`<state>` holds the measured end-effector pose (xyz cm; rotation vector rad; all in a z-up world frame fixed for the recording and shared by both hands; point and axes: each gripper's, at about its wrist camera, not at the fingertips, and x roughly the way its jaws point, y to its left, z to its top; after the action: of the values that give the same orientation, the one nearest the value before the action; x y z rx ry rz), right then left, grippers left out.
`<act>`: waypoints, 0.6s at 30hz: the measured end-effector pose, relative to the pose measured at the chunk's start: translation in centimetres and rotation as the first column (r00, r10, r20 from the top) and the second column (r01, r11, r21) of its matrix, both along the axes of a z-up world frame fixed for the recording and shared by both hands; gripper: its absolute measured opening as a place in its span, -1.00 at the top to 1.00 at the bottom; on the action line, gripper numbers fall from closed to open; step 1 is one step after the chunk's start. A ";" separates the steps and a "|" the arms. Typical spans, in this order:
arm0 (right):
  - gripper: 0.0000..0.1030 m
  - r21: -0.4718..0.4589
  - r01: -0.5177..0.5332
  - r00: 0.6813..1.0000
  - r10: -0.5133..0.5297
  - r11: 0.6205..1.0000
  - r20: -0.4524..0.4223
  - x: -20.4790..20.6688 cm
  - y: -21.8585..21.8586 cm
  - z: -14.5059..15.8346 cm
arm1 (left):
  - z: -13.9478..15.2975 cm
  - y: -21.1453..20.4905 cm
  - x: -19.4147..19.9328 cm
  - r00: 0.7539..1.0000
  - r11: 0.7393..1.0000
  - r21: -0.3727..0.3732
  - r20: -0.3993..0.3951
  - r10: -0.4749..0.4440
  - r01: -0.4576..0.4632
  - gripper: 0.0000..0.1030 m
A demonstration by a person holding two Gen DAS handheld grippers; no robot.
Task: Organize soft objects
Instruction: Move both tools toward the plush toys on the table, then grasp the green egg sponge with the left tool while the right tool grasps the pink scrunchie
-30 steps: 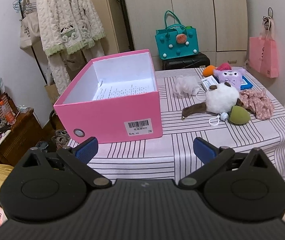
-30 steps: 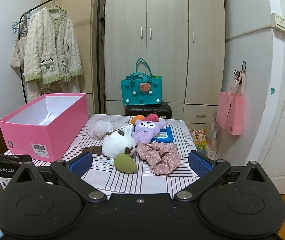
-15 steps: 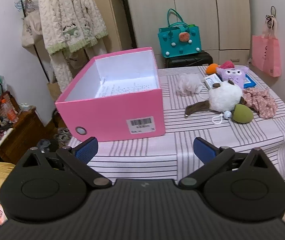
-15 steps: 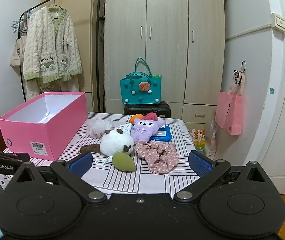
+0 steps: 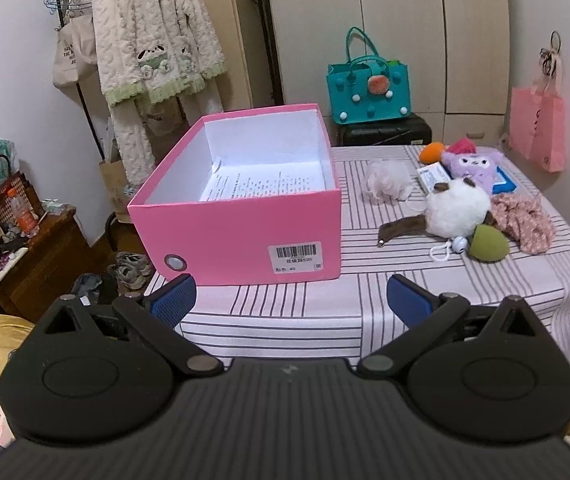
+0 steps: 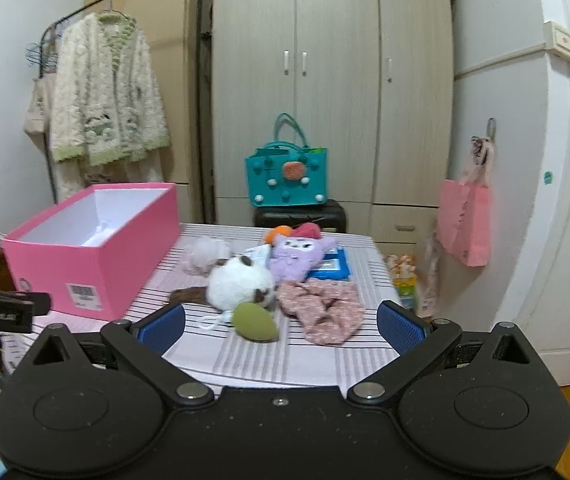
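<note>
An open pink box (image 5: 237,236) (image 6: 97,268) with a printed sheet inside stands on the left of a striped table (image 5: 285,312). To its right lie soft things: a white and brown plush (image 5: 455,210) (image 6: 239,284), a green sponge (image 5: 487,244) (image 6: 253,322), a pink floral scrunchie (image 5: 523,220) (image 6: 323,314), a purple plush (image 5: 473,162) (image 6: 299,254) and a white puff (image 5: 389,180) (image 6: 207,250). My left gripper (image 5: 291,298) is open and empty before the box. My right gripper (image 6: 281,322) is open and empty, just short of the sponge.
A blue packet (image 6: 331,266) and an orange toy (image 5: 431,152) lie at the table's far side. A teal bag (image 6: 287,178) stands on a black case behind the table. A pink bag (image 6: 463,226) hangs on the right wall. A clothes rack (image 5: 153,48) and a cluttered wooden cabinet (image 5: 25,256) are on the left.
My right gripper has moved forward, closer to the soft things. My left gripper has tilted up and drawn back slightly. Both stay open and empty.
</note>
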<state>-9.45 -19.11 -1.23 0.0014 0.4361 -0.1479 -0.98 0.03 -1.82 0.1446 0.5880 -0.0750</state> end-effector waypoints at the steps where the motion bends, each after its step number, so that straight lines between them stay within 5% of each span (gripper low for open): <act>1: -1.00 0.008 -0.011 1.000 0.011 1.000 -0.001 -0.1 0.0 0.1 | 0.2 0.1 0.0 1.000 1.000 -0.006 -0.001 -0.002 0.002 -1.00; 7: -1.00 0.062 -0.094 0.995 0.093 0.994 0.018 -0.8 0.2 0.8 | 0.7 0.4 0.2 1.000 1.000 -0.026 -0.010 -0.006 0.006 -1.00; 14: -1.00 0.150 -0.154 0.988 0.156 0.977 -0.001 0.6 -1.4 -0.3 | 0.0 0.4 2.0 0.997 0.986 -0.150 -0.017 -0.074 0.071 -1.00; 18: -1.00 0.189 -0.163 0.987 0.161 0.968 0.025 1.8 -3.4 -0.6 | 0.2 -1.1 2.9 0.995 0.987 -0.121 0.034 -0.098 0.101 -1.00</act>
<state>-7.62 -22.47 -1.88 0.1539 0.4378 0.0556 1.92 -1.07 -1.62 0.0552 0.5466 -0.2056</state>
